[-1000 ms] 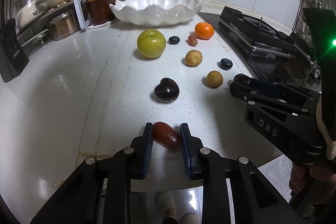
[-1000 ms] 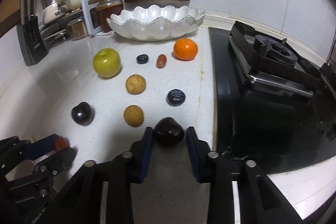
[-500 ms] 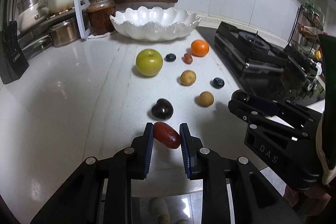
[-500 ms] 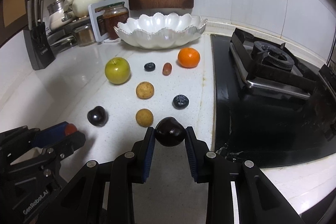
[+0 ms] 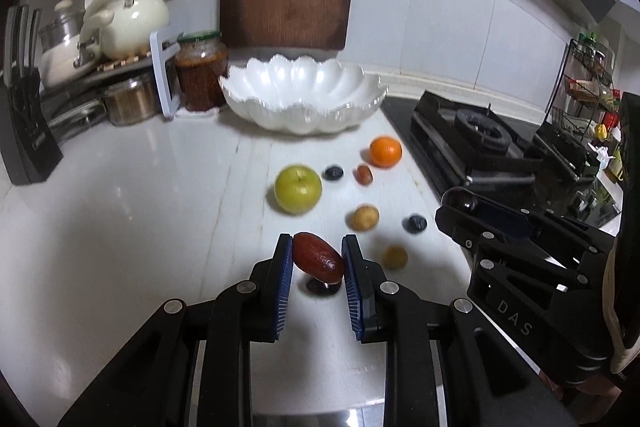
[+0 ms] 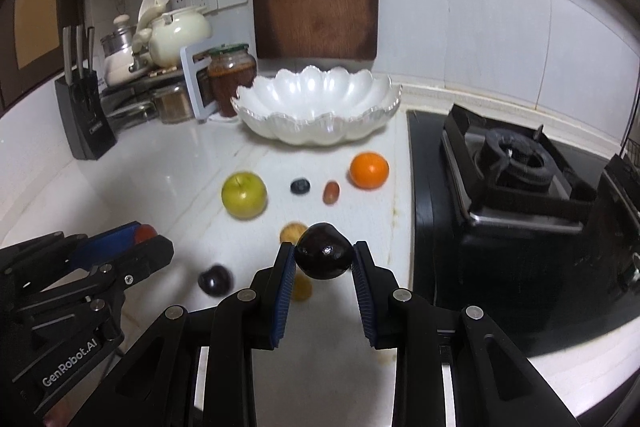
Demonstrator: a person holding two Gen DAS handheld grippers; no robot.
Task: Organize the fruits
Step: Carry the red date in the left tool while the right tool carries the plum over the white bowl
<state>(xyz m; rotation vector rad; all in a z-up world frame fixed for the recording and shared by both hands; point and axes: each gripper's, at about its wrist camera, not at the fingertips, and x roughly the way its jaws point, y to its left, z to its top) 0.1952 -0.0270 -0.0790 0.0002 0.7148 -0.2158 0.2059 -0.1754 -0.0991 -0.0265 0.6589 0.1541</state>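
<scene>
Gripping a glossy oblong red date (image 5: 318, 258), left gripper (image 5: 317, 259), right gripper (image 6: 323, 255) clamping a smooth round dark plum (image 6: 323, 255)

Home kitchen, gas stove (image 6: 516, 163), knife block (image 6: 86, 115), pots (image 5: 132, 15), tiled wall (image 5: 460, 19)

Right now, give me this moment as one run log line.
left gripper: shut on red date | right gripper: shut on dark plum | white bowl: empty
</scene>
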